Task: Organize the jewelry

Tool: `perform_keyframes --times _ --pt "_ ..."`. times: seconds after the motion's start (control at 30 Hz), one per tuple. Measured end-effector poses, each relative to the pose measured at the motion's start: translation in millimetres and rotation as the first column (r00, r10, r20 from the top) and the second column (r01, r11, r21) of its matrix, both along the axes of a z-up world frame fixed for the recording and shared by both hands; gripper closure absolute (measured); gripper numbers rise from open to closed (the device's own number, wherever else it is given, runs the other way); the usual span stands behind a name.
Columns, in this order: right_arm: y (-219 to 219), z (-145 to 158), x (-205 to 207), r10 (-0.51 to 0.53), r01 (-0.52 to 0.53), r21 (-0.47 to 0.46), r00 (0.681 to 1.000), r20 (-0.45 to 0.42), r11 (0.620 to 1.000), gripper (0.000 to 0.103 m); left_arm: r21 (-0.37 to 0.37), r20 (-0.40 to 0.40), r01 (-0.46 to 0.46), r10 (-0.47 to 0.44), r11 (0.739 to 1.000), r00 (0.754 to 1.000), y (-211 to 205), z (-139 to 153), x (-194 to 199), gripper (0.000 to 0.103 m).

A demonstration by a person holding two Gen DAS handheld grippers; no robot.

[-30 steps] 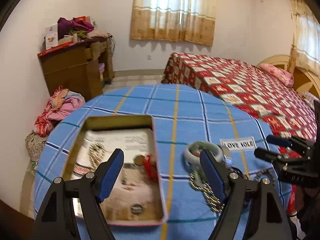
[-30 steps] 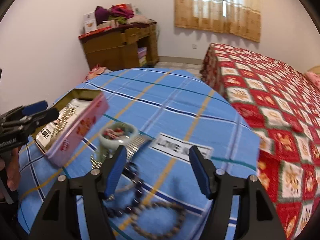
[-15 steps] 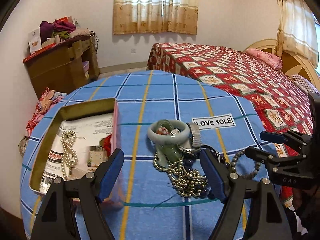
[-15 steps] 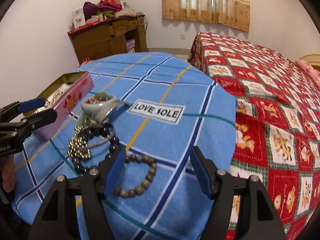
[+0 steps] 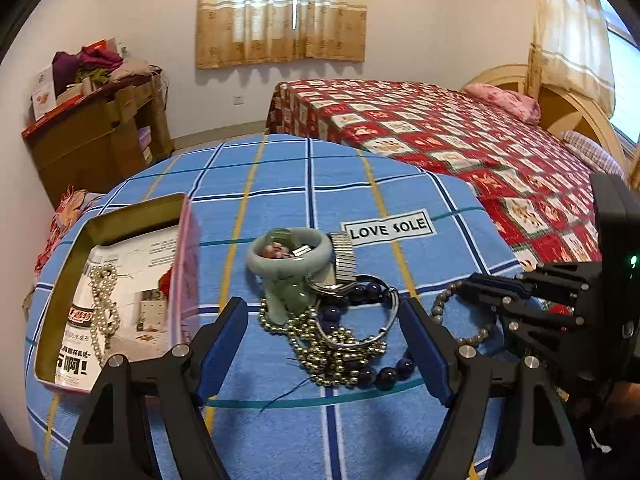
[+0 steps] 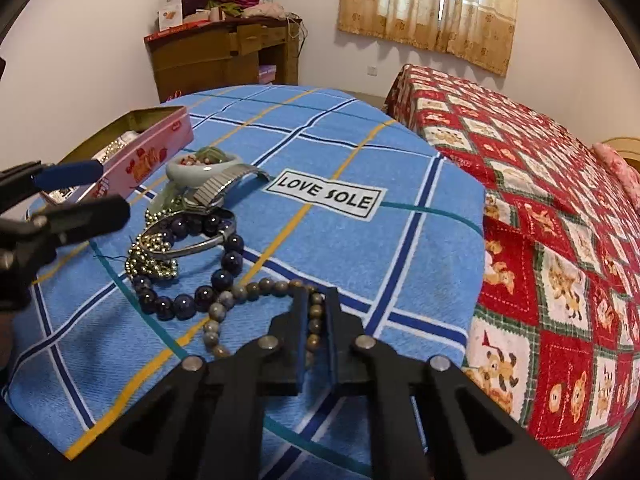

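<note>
A pile of jewelry lies on the blue checked tablecloth (image 5: 280, 184): a jade bangle (image 5: 288, 264), a metal watch band (image 5: 344, 256), a gold bead chain (image 5: 332, 352) and a dark blue bead bracelet (image 6: 224, 276). My left gripper (image 5: 320, 312) hangs open just in front of this pile, holding nothing. A grey-brown bead bracelet (image 6: 256, 290) lies at the pile's right. My right gripper (image 6: 316, 296) is closing on it, and its pads press on the beads. The open pink tin (image 5: 132, 216) to the left holds a pearl necklace (image 5: 102, 312).
A white "LOVE SOLE" label (image 5: 388, 228) is sewn on the cloth behind the pile. A bed with a red patterned cover (image 5: 440, 132) stands close to the table's right side. A cluttered wooden cabinet (image 5: 92, 140) stands at the back left wall.
My right gripper went from wide open to shut on the grey-brown bracelet. Both grippers came lower and nearer to the pile, and the left one swung right, away from the tin.
</note>
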State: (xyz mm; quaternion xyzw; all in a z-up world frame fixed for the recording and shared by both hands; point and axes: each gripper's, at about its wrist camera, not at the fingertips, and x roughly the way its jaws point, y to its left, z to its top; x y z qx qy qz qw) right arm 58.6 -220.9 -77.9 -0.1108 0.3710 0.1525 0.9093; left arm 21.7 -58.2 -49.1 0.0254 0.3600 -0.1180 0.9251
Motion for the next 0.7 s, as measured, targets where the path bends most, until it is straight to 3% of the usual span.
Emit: perform_keyframes --times 0.23,0.3,0.37,0.6,0.7 --pt "-6.4 10.5 -4.6 -0.013 0.013 0.021 1.0 0.011 1.0 0.093 0.005 -0.027 0.042 -0.042 0.999 0.999 -12.9 -7.1 5.5 0.037" --pt "-7.7 11.2 -5.5 -0.012 0.012 0.026 1.0 0.007 1.0 0.093 0.007 -0.037 0.061 -0.061 0.998 0.997 -17.9 -9.0 6.0 0.047" --pt "-9.6 10.4 -4.8 -0.017 0.016 0.029 1.0 0.007 0.999 0.093 0.011 -0.046 0.081 -0.081 0.997 0.996 -23.0 -11.0 6.4 0.052" --pt "-9.3 9.3 -4.8 -0.018 0.017 0.039 1.0 0.007 0.999 0.093 0.025 -0.08 0.133 -0.131 0.991 0.988 -33.7 -19.4 7.7 0.06" --pt "-7.0 9.4 -5.9 -0.011 0.01 0.042 1.0 0.01 0.999 0.093 0.036 -0.102 0.152 -0.148 0.988 0.984 -37.2 -25.1 9.7 0.072"
